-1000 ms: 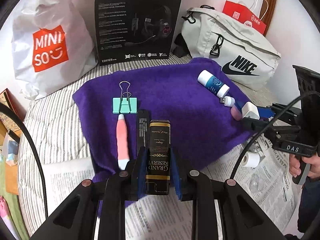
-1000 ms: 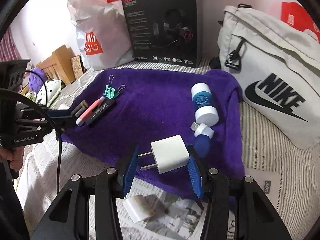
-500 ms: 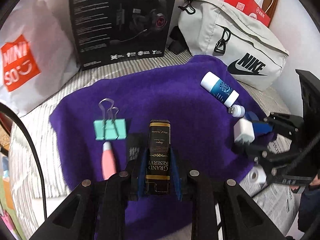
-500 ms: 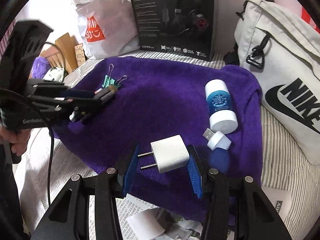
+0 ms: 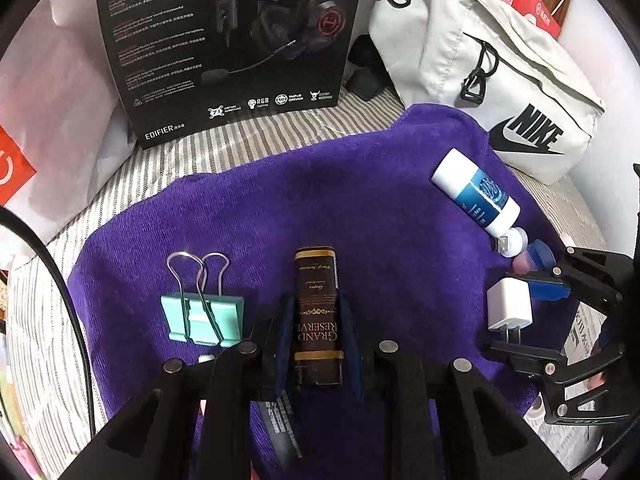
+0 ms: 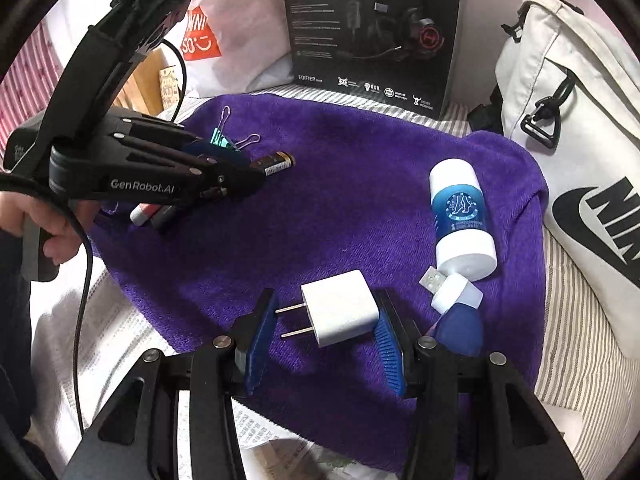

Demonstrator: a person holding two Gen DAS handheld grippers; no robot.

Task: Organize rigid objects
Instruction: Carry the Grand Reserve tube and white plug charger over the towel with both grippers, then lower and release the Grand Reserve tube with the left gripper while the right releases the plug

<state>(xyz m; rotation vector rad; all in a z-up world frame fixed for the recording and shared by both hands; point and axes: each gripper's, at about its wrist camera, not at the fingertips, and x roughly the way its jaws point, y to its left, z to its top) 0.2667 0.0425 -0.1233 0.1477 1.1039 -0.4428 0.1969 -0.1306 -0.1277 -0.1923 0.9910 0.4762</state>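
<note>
The left tool [image 5: 318, 330] is clenched on a dark "Grand Reserve" box [image 5: 318, 316], angled down over a purple towel [image 5: 360, 208] on the striped bed [image 5: 224, 136]. The right tool [image 6: 324, 336] grips a white charger plug [image 6: 340, 312] near the towel's front edge. Mid-towel is bare; a headset box [image 6: 372, 24] and Nike bag [image 6: 580, 128] border the back.

A home bedroom: striped bedding [image 5: 256, 136], shopping bags [image 6: 224, 40], a sling bag [image 5: 472, 52]
</note>
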